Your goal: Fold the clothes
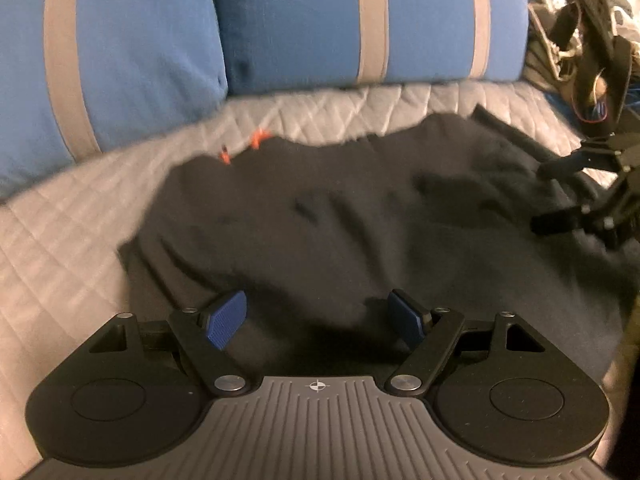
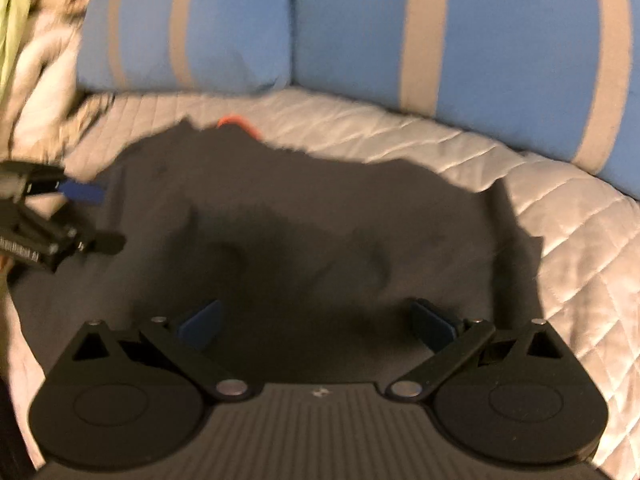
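1. A dark grey garment (image 1: 340, 216) lies spread and wrinkled on a pale quilted cover (image 1: 60, 248) that tops a sofa or bed; which of the two cannot be told.
2. Two blue cushions with grey stripes (image 1: 280, 20) stand upright along the back edge of the quilted cover, just behind the garment.
3. A small orange detail (image 1: 256, 140) shows at the far edge of the garment, next to the quilting; both views are blurred and it is too small to identify.
4. The left gripper (image 1: 318, 316) hangs low above the near part of the garment, its blue-padded fingers (image 1: 224, 320) spread wide apart with only cloth showing between them, nothing clamped.
5. The right gripper (image 2: 316, 322) is likewise over the near part of the garment, fingers (image 2: 200, 324) set wide apart and holding nothing.
6. In the left wrist view the right gripper appears at the right edge, over the garment's right side; in the right wrist view the left gripper appears at the left edge, over the left side of the cloth, with one blue pad visible.
7. A heap of mixed clothes and dark straps (image 1: 580, 28) sits at the far right end, beyond the cushions.
8. Light-coloured bundled fabric (image 2: 36, 60) lies at the far left, beside the left cushion.
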Tool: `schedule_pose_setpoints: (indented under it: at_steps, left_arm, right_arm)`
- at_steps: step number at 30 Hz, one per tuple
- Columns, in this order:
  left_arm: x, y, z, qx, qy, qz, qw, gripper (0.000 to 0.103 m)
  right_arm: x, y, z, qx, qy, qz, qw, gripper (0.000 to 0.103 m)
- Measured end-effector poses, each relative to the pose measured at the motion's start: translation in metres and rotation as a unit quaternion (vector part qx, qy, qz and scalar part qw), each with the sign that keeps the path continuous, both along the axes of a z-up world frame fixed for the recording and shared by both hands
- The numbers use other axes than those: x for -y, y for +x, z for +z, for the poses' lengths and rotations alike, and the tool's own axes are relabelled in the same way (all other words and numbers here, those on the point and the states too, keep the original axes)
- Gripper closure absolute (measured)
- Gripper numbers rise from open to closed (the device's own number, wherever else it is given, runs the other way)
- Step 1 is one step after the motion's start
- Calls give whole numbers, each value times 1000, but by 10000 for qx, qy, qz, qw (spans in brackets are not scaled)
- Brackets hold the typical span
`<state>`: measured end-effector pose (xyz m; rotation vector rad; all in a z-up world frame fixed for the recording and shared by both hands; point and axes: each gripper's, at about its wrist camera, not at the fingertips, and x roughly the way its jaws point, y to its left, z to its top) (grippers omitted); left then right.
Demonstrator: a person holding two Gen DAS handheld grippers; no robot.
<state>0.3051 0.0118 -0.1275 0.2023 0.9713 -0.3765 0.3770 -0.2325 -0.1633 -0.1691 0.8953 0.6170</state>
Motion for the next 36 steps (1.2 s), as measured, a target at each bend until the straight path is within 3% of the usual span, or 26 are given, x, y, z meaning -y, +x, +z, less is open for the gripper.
schedule_pose_setpoints:
  at_steps: [2, 4, 8, 14, 19, 22, 27, 32, 36]
  left_arm:
    - [-2, 8, -13, -338, -53, 144, 9993, 21]
    - [-3, 12, -20, -362, -108, 119, 9992, 10]
    - [1, 14, -28, -290, -61, 39, 9996, 0]
    - [5, 12, -28, -133, -18, 91, 9999, 0]
    - [-7, 8, -7, -281, -296, 145, 9991, 1]
    - [-23, -4, 13, -301, -583, -40, 9978, 1]
    - [-55, -27, 41, -55, -661, -134, 9977, 1]
    - [-98, -35, 46, -143, -1048, 217, 9942, 2]
    - [-116, -43, 39, -357, -1278, 344, 9906, 11]
  right_arm:
    - [-5, 0, -8, -45, -154, 39, 9999, 0]
    - [-11, 0, -15, -90, -307, 79, 9995, 0]
    - [-18, -1, -26, -142, -540, 136, 9983, 1]
    - [0, -7, -9, 8, -465, 138, 9988, 1]
    - [16, -12, 7, 145, -383, 139, 9991, 1]
    - [26, -14, 17, 227, -333, 139, 9991, 1]
    - [59, -20, 34, 345, -160, -25, 9993, 1]
    - [109, -27, 40, 171, 192, -356, 9990, 1]
    - [130, -35, 39, 124, 218, -437, 9987, 8]
